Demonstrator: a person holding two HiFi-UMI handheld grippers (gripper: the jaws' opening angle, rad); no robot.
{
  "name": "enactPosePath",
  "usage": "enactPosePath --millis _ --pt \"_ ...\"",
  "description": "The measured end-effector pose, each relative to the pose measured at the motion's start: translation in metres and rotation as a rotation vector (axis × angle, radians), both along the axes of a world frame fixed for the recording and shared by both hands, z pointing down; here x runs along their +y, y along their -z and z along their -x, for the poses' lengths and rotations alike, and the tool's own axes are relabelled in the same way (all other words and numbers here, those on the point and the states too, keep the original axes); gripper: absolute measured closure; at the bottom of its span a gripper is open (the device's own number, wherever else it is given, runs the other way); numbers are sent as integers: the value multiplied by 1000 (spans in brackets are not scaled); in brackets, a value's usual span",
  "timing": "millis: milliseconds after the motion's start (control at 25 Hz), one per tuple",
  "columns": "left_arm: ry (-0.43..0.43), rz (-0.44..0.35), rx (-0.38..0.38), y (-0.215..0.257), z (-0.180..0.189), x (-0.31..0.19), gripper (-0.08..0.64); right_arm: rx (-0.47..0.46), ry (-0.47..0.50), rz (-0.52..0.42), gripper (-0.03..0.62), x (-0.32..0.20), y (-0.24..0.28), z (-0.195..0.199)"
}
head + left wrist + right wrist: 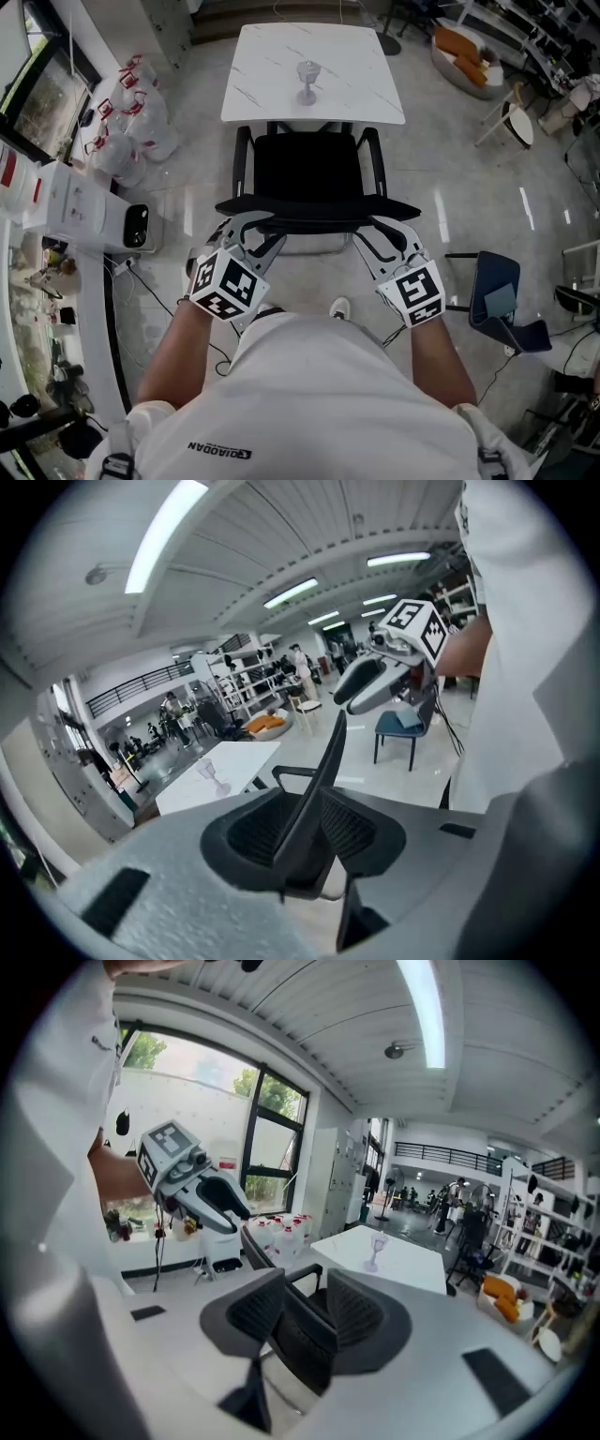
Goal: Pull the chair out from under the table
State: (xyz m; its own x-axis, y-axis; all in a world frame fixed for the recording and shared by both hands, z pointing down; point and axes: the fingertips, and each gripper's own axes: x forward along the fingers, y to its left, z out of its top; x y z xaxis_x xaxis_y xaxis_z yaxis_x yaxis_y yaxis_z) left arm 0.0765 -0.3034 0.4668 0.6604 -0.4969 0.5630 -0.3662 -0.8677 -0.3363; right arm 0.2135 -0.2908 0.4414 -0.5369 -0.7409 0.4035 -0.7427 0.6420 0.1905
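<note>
I read this as the gripping step, with no pulling begun. The chair [309,169] stands square in front of me, and in the head view its seat front meets the near edge of the table [356,56]; how much of it sits under the top I cannot tell from this steep angle. A stemmed glass [307,82] stands on the tabletop, well apart from both tools. The left gripper [251,228] sits over the left end of the backrest [319,208] and the right gripper [382,232] over its right end, both pointing forward and somewhat down, each astride the top edge. Both stand about half open. In the left gripper view the thin edge of the backrest runs up between the two pads [248,832], and in the right gripper view the mesh back fills much of the gap between that gripper's pads [253,1312]. I see no pad pressing on it, so I take neither as gripping. The next move, as I judge it, is to close both on the top edge together, then draw straight back toward me with the hands level so the chair does not twist. My shoe [340,307] is just behind the chair, so I would have to step back to make room
</note>
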Motion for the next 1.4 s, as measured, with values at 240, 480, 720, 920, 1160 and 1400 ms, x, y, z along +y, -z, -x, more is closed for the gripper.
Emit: enactPosePath --millis 240,480,720,920,1160,1400 --pt "-53 12 -223 -36 6 -7 422 313 79 29 442 -7 -28 -8" --pt "-73 0 -353 -59 5 -19 399 499 155 77 402 -13 -55 -9" --pt "-118 49 -433 -78 4 -23 363 650 233 100 377 -17 -77 -6" --pt "-123 64 -458 -85 0 -32 362 726 266 102 357 -24 -87 -4" --pt "-132 70 -493 -102 -4 -39 358 806 293 139 336 -35 -111 -10" --pt "-152 98 -559 -122 -2 -48 348 922 346 158 316 -43 -140 -7"
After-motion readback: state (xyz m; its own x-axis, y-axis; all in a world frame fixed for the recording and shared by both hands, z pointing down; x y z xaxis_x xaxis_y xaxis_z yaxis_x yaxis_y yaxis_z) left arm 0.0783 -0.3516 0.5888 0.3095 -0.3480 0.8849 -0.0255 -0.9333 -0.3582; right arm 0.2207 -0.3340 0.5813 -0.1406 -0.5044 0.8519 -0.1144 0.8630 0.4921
